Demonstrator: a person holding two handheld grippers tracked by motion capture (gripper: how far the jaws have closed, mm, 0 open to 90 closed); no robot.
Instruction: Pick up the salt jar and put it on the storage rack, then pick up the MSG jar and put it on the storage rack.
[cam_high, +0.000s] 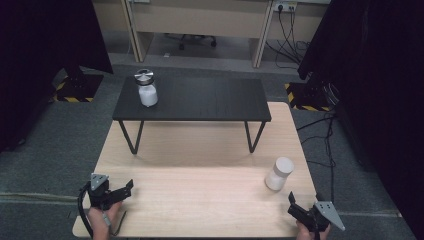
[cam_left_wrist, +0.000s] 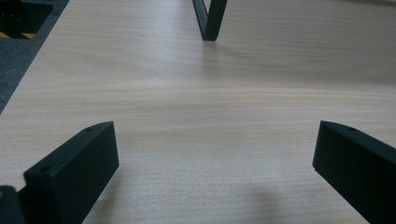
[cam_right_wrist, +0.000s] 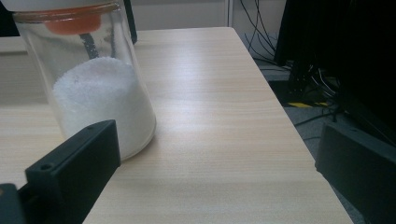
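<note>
Toward the lower right of the high view, the white-lidded jar (cam_high: 278, 173) stands upright on the bench (cam_high: 200, 200), just beyond the right tongs (cam_high: 300, 210), jaws wide. Left tongs (cam_high: 117, 192) wide, idle. Centre the jar between the jaws before squeezing.

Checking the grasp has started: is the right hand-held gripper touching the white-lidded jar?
Apart. The high view shows bare tabletop between the right hand-held gripper and the white-lidded jar; its jaws stand open.

A lab or office test room. Black curtains (cam_high: 45, 35) flank the wooden table (cam_high: 200, 200). Desks (cam_high: 200, 20), cables (cam_high: 290, 40) and hazard-striped stand bases (cam_high: 75, 92) lie far behind.
</note>
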